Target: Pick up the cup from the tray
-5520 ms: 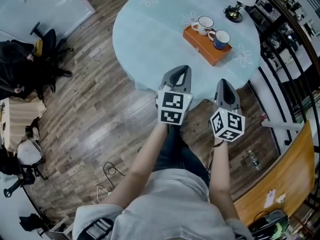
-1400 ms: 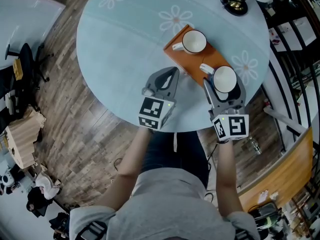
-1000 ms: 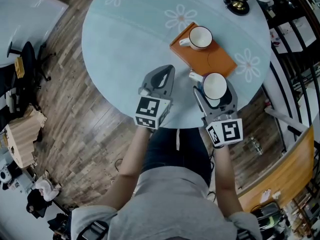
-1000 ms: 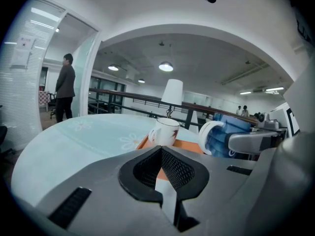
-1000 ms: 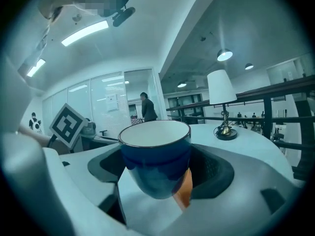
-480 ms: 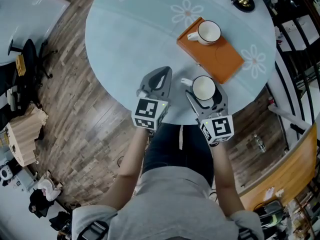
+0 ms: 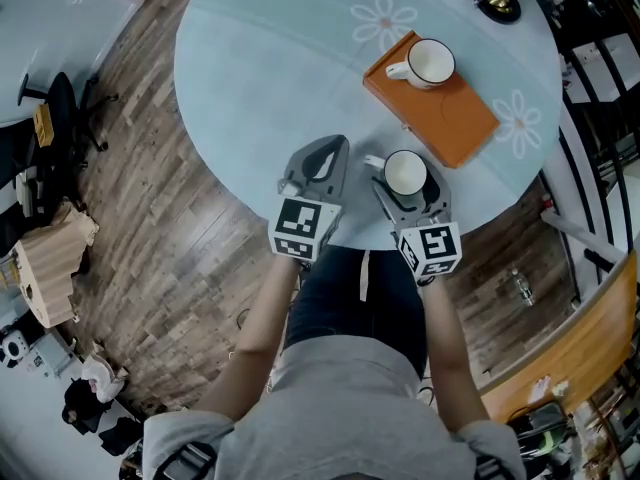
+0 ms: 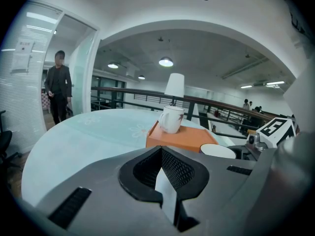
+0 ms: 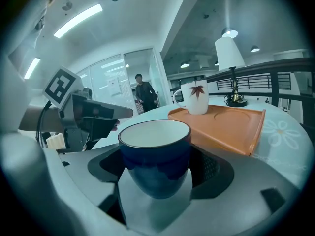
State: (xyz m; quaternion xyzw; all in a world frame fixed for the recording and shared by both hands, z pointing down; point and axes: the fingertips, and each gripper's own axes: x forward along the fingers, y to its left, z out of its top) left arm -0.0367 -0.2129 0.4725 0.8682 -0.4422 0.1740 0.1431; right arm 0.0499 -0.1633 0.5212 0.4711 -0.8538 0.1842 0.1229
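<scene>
Right gripper view: the right gripper [image 9: 156, 177] has its jaws clamped on the blue cup [image 9: 155, 159], one jaw on each side of the lower body. The cup stands upright between the jaws, long axis vertical, white-lined mouth upward. Its handle does not show here. In the head view the handle [image 7: 373, 161] points sideways toward the left gripper [image 7: 325, 158]. The cup is off the orange tray [image 9: 231, 124], which lies ahead of the jaws and slightly to their right on the table [image 9: 290, 132]. A white cup [image 9: 197, 98] with a red leaf print stands upright on the tray's far part, beyond the jaw tips. A lamp [image 9: 230, 63] stands further ahead.

The cup's base is hidden by the jaws, so contact with the table cannot be determined.

Left gripper view: the jaws are together with nothing between them. To their right, only the blue cup's rim shows, with the body hidden behind the gripper housing.
</scene>
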